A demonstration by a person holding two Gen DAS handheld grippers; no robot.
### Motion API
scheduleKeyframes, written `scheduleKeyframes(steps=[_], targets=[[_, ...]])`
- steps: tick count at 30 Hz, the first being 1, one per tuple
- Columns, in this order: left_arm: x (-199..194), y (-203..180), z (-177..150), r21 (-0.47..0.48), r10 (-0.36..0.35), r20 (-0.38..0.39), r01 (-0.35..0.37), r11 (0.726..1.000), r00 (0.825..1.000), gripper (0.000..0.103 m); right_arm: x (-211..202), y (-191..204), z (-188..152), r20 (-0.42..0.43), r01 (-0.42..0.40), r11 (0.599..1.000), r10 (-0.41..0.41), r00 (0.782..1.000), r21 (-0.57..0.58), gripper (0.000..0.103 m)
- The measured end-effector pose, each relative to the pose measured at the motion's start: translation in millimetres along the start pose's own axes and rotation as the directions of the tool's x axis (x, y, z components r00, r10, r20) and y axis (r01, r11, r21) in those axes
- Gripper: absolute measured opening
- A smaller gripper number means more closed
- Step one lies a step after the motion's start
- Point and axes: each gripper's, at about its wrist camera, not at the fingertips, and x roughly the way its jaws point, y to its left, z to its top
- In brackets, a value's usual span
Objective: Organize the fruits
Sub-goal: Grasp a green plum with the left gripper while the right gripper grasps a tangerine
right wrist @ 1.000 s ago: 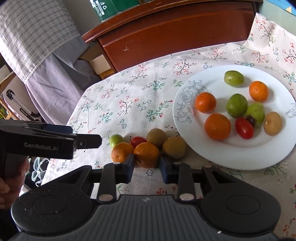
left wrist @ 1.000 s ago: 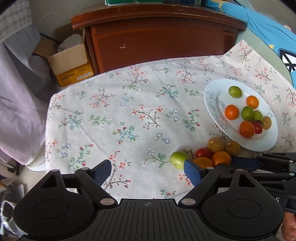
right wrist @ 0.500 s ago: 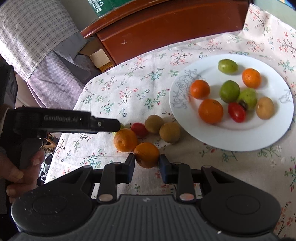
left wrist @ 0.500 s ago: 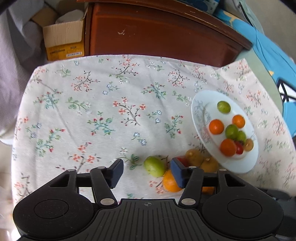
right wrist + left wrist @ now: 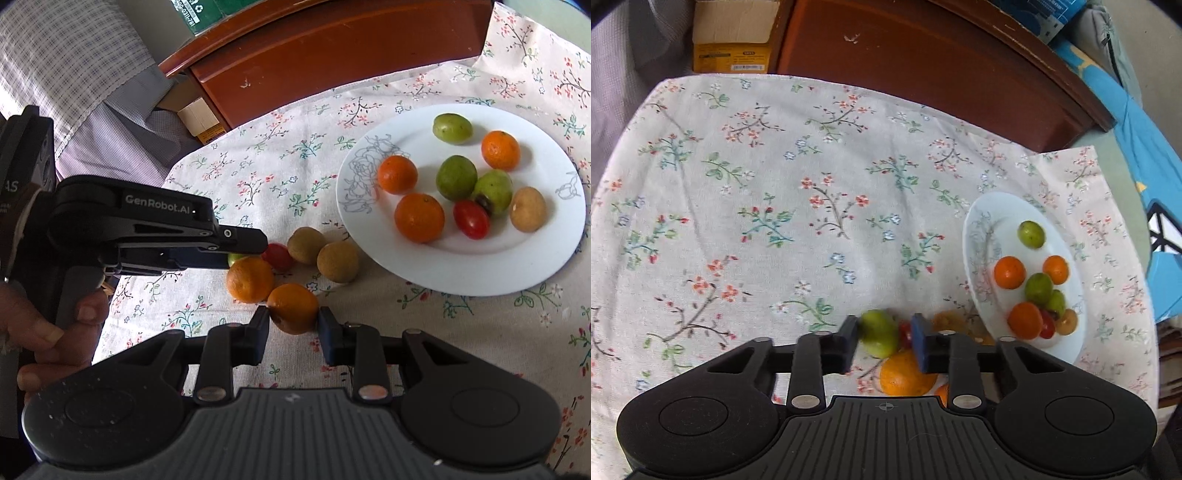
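a table under a flowered cloth [image 5: 820, 177] bears a white plate [image 5: 461, 273] off to the right claw's [image 5: 292, 325] far right; loose fruit lies just ahead of it.

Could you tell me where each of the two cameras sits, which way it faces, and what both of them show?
Left wrist: on the left gripper, looking down along its fingers, shut on a green fruit; no hand shows.
Right wrist: on the right gripper, facing down toward the plate, shut on an orange; the left gripper and the hand holding it show.
Shared: plate, loose fruit, floral cloth, brown cabinet.
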Motion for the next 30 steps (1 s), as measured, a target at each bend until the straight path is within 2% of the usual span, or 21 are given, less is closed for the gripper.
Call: scheduleKeyframes(steps=[6,15,19,23,30], targets=[[-1,-3,-2,0.032,0.015,0.014,-0.016,0.999,1.000,0.021,0,0,0,0.000,0.001,1.000,-0.001,1.000,0.000,0.029],[-13,5,3,0.048,0.108,0.055,-0.111,0.993,0.993,0.021,0,0,1,-0.001,0.001,1.000,-0.001,1.000,-0.001,0.029],[-9,11,3,-0.029,0.016,0.020,-0.015,0.999,1.000,0.021,0,0,1,-0.001,0.003,1.000,-0.003,1.000,-0.003,0.029],[-7,1,1,0.029,0.067,0.048,-0.069,0.997,0.997,0.026,0,-1,1,-0.001,0.001,1.000,-0.001,1.000,0.000,0.029],[-1,-7,-3,0.067,0.054,0.017,-0.055,0.996,0.998,0.025,1,0,2,-0.001,0.003,1.000,-0.003,1.000,-0.001,0.029]])
